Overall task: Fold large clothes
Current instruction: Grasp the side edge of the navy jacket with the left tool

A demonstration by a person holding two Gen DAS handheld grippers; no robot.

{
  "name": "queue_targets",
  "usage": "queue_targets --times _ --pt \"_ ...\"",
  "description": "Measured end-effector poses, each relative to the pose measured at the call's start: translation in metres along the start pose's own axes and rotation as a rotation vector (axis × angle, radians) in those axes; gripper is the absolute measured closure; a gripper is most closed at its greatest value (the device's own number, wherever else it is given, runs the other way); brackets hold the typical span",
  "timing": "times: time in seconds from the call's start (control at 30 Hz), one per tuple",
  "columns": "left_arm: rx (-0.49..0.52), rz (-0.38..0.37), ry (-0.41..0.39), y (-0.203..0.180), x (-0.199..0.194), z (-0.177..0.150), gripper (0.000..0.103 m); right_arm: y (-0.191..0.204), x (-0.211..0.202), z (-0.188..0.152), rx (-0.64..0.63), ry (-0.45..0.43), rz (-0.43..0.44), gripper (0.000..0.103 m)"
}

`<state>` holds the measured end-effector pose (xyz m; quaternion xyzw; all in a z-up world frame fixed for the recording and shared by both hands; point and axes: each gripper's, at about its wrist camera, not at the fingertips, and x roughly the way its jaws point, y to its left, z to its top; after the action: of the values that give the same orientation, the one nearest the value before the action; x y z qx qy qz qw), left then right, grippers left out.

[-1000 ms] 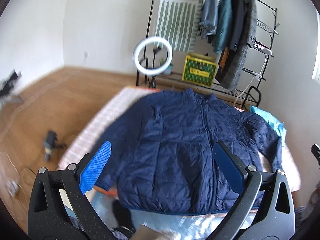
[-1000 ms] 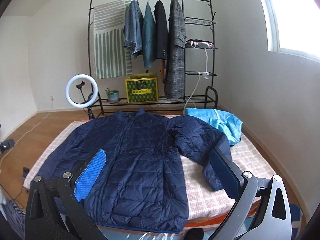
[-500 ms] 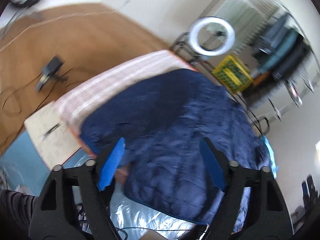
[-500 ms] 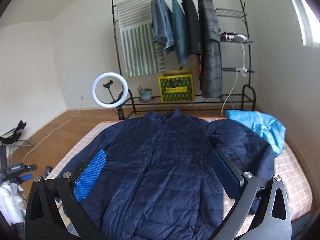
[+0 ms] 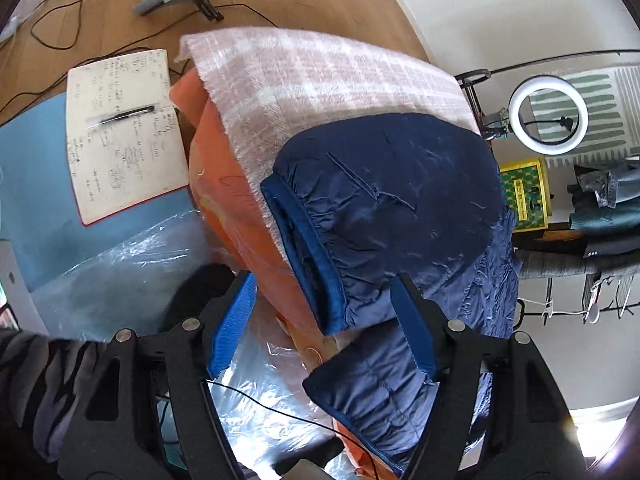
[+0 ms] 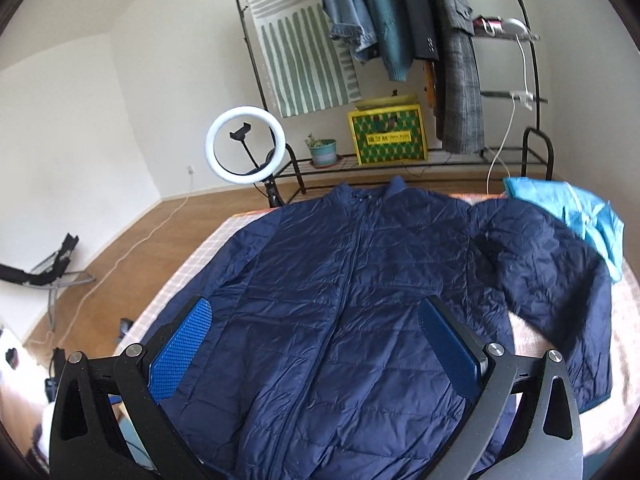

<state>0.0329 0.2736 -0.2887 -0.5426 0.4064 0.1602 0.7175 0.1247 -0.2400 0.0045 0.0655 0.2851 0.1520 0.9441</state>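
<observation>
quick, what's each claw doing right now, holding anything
Left claw: open, holding nothing, at the navy jacket's sleeve cuff.
Right claw: open, empty, above the jacket.

One navy jacket (image 6: 352, 300), one turquoise garment (image 6: 580, 216), four hanging garments (image 6: 396, 20).

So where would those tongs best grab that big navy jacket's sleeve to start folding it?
Probably at the cuff of the sleeve lying near the bed's corner. Its thick banded edge stands slightly open and faces the left tongs, which are spread wide just in front of it. Coming in from the foot of the bed, one finger could slip under the cuff's rim and one over it. The navy jacket lies flat, zipped side up.
</observation>
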Motion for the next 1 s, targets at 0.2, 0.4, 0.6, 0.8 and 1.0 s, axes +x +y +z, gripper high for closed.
queue_targets --times 0.2,0.4,0.6,0.8,1.0 --pt "0.001 -0.046 0.039 -0.005 0.020 0.004 0.050 -0.002 0.001 -0.002 -0.027 0.000 -0.039 0.000" --pt "0.002 -0.043 0.030 -0.017 0.019 0.004 0.092 -0.015 0.004 -0.003 0.010 0.020 -0.068 0.000" --pt "0.128 -0.079 -0.083 -0.045 -0.008 0.007 0.100 -0.015 0.005 -0.003 0.000 0.032 -0.054 0.000" --pt "0.319 -0.093 -0.151 -0.097 -0.029 0.001 0.102 -0.011 0.012 -0.006 -0.010 0.078 0.017 0.000" --pt "0.618 -0.137 -0.172 -0.168 -0.033 -0.042 0.102 0.008 0.024 -0.002 -0.078 0.119 0.102 0.019"
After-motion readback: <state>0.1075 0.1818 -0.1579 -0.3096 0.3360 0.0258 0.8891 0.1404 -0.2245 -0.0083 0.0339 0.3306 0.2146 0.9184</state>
